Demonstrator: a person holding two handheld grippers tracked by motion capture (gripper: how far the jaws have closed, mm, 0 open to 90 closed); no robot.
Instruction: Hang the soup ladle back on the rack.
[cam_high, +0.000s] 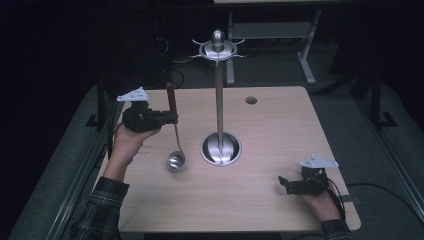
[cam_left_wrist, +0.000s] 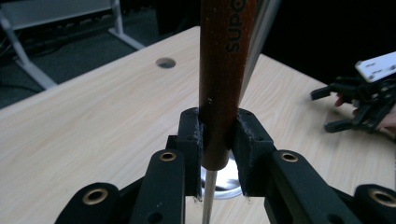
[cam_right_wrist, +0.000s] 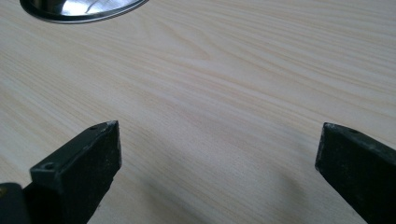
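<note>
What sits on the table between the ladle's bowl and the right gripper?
In the high view, the stand's round steel base lies between the ladle and the right gripper; otherwise bare table.

ladle (cam_high: 174, 145): steel bowl, thin steel stem, brown wooden handle
pose: upright, handle up, bowl down
place: left of the stand (cam_high: 219, 100), near its round base
state: clamped at the handle

The left tool (cam_high: 170, 118) is matte black, with blocky square pads, brass-ringed pivot holes along its linkage arms and a pale grey three-cornered plate at twelve o'clock on its body. The right tool (cam_high: 284, 183) has the same black build and plate, and a black cable trails off toward four o'clock. The left sleeve (cam_high: 101, 207) is dark green plaid.
</note>
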